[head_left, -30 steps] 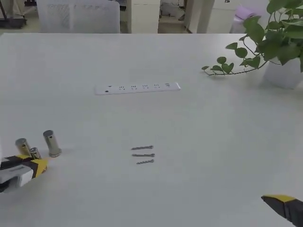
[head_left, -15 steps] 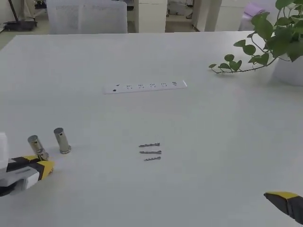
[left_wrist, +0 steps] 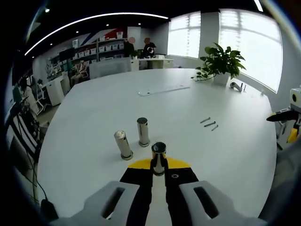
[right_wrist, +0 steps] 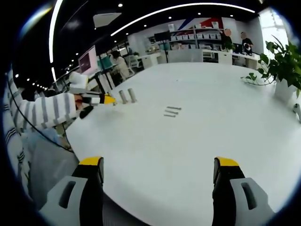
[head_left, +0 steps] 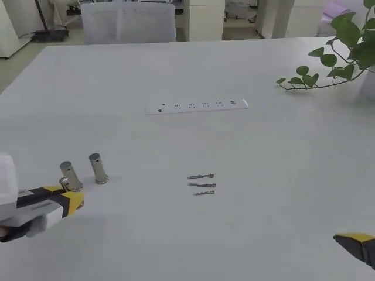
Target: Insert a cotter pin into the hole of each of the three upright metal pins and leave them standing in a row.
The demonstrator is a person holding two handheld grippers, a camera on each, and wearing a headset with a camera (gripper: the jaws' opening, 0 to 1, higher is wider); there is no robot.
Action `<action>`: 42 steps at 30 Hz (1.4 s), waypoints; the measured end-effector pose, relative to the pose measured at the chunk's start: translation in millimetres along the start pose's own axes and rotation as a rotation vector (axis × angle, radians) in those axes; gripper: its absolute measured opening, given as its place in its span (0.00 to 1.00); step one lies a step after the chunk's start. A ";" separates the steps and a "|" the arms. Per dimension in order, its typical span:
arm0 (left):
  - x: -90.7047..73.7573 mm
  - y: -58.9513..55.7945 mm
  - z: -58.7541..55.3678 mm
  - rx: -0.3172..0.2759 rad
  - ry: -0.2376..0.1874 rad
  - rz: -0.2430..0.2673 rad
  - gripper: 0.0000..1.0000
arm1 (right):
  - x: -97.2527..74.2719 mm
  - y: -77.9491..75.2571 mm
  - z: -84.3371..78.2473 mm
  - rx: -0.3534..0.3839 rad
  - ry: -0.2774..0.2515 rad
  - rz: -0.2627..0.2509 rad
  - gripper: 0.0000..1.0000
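Observation:
Three upright metal pins stand at the table's left. Two of them [head_left: 96, 168] [head_left: 65, 171] stand free, also seen in the left gripper view [left_wrist: 143, 131] [left_wrist: 122, 144]. My left gripper [left_wrist: 159, 165] is shut on the third metal pin [left_wrist: 158, 157], and in the head view it [head_left: 73, 196] sits just in front of the free pair. Three cotter pins [head_left: 201, 184] lie side by side mid-table, apart from both grippers. My right gripper [right_wrist: 159, 168] is open and holds nothing, near the front right edge [head_left: 358, 243].
A white power strip [head_left: 197, 106] lies farther back on the table [head_left: 263, 152]. A potted plant [head_left: 345, 41] trails leaves at the back right. A striped sleeve [right_wrist: 42, 110] holds the left gripper. Chairs and shelves stand beyond the table.
The head camera has panned, shifting everything rightward in the picture. The left gripper stays at the front metal pin; the right gripper stays at the lower right.

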State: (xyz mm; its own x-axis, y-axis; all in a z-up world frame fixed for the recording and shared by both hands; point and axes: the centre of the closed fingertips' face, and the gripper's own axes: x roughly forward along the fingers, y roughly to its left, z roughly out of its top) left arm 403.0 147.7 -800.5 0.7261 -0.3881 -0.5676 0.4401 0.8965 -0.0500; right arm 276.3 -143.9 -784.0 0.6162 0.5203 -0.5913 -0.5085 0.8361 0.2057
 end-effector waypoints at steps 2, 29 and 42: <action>-6.3 2.9 -3.3 -0.057 0.003 0.040 0.07 | 1.0 1.5 1.6 -0.010 -0.002 0.010 0.98; -39.2 -38.4 -44.5 -0.108 0.049 0.126 0.07 | 13.9 16.4 4.8 -0.089 0.019 0.120 0.97; -22.4 -55.2 -62.8 -0.137 0.064 0.111 0.07 | 17.2 16.2 1.4 -0.122 0.061 0.140 0.97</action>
State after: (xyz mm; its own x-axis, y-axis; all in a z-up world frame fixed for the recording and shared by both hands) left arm 329.3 120.2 -836.6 0.7293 -0.2753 -0.6264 0.2802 0.9554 -0.0936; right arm 279.4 -121.2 -789.7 0.4987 0.6155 -0.6103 -0.6582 0.7271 0.1954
